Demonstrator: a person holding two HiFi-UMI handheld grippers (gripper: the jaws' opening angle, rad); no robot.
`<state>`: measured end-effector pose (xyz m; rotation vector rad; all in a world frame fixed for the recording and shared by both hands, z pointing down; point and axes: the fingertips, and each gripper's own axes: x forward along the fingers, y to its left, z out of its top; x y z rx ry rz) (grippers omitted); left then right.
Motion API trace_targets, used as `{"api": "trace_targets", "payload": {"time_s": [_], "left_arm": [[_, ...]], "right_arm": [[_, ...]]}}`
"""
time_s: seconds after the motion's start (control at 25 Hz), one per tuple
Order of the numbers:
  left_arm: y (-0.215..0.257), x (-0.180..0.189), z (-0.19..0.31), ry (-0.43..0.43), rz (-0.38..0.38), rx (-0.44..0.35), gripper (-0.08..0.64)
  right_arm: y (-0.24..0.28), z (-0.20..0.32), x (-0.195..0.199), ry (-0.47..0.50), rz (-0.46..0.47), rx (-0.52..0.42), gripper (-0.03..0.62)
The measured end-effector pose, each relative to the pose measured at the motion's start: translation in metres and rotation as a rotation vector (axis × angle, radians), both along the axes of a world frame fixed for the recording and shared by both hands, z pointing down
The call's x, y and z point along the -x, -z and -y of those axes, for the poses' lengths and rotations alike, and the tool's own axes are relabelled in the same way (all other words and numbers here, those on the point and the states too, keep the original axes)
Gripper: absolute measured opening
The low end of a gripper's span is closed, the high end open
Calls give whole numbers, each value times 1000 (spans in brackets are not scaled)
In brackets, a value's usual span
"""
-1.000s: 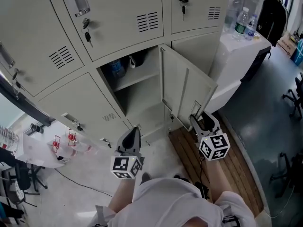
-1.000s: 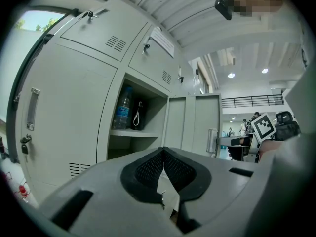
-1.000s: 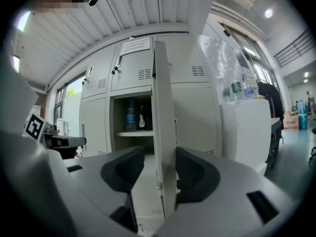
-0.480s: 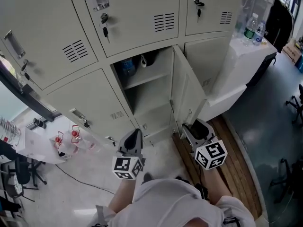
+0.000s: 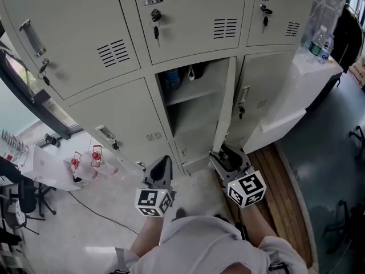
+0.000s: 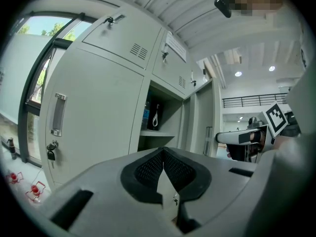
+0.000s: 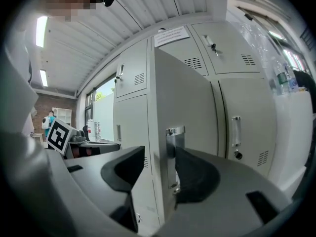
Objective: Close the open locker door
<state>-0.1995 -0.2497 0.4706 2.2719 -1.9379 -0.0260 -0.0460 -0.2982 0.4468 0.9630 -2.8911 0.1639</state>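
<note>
- Locker door [image 5: 223, 104], in the lower row of a grey locker bank [image 5: 85, 50], stands partly open and edge-on in the head view, hinged at its right side beside the next closed locker.
- Open compartment [image 5: 191, 116] has one shelf. On it stand a blue bottle [image 5: 173, 80] and a dark bag with a white loop [image 5: 194, 72]; the space below the shelf looks bare.
- Right gripper [image 5: 226, 154] is held low at the door's bottom edge, pointing up at the lockers. Its own view shows what the head view cannot: the fingers are spread wide, with the door's free edge and metal handle plate [image 7: 174, 149] standing between them. Whether either finger touches the door is unclear.
- Left gripper [image 5: 161, 165] hovers just left of the compartment's foot, aimed at the lockers. Its fingers meet at the tips and hold nothing.
- The left gripper view alone shows the bottle [image 6: 146, 115] and bag [image 6: 156, 116] side by side on the shelf.
</note>
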Motion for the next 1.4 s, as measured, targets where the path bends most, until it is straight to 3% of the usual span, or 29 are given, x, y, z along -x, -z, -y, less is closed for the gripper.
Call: {"api": "trace_targets", "payload": {"time_s": [0.8, 1.4], "left_arm": [[-5, 100, -16, 115, -7, 18, 8], [-10, 140, -23, 187, -19, 28, 8]], "right_arm": [[2, 41, 134, 135, -13, -46, 184], [1, 99, 193, 142, -43, -60, 184]]}}
